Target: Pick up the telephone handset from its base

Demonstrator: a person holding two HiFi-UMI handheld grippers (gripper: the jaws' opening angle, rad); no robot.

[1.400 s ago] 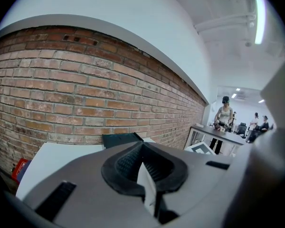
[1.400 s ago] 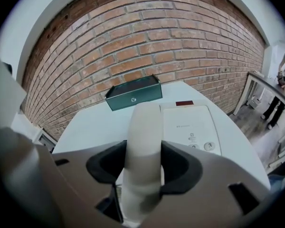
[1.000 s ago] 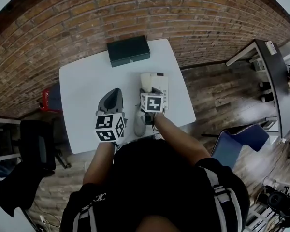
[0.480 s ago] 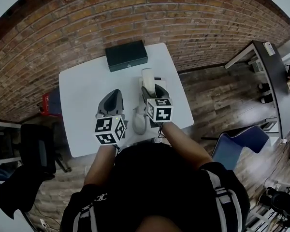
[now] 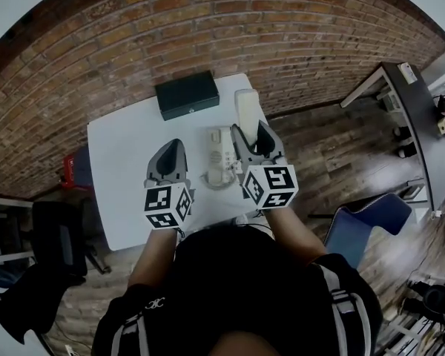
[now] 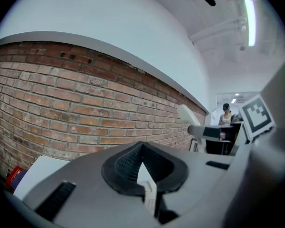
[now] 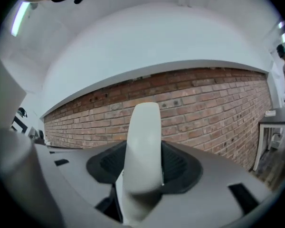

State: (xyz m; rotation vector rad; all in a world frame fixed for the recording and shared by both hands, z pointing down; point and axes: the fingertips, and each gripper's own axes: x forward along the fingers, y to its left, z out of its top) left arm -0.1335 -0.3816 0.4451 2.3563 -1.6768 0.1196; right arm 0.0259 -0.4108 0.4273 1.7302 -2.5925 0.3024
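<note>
The white telephone handset [image 5: 246, 110] is lifted off its base and sticks up out of my right gripper [image 5: 254, 136], which is shut on it. In the right gripper view the handset [image 7: 143, 146] stands upright between the jaws, in front of the brick wall. The white telephone base [image 5: 220, 156] lies on the white table [image 5: 126, 154], below and left of the handset, with its cord at its near end. My left gripper [image 5: 169, 154] hovers over the table left of the base, jaws closed with nothing between them. The left gripper view also catches the handset [image 6: 190, 116] at its right.
A dark green box [image 5: 186, 94] sits at the table's far edge by the brick wall [image 5: 208, 35]. A blue chair [image 5: 367, 217] stands to the right on the wood floor, and a dark desk [image 5: 415, 117] is further right. A red object [image 5: 73, 170] lies left of the table.
My right gripper has risen and moved to the right with the handset, lifting it off the base. The base now shows bare on the table. The left gripper has hardly moved.
</note>
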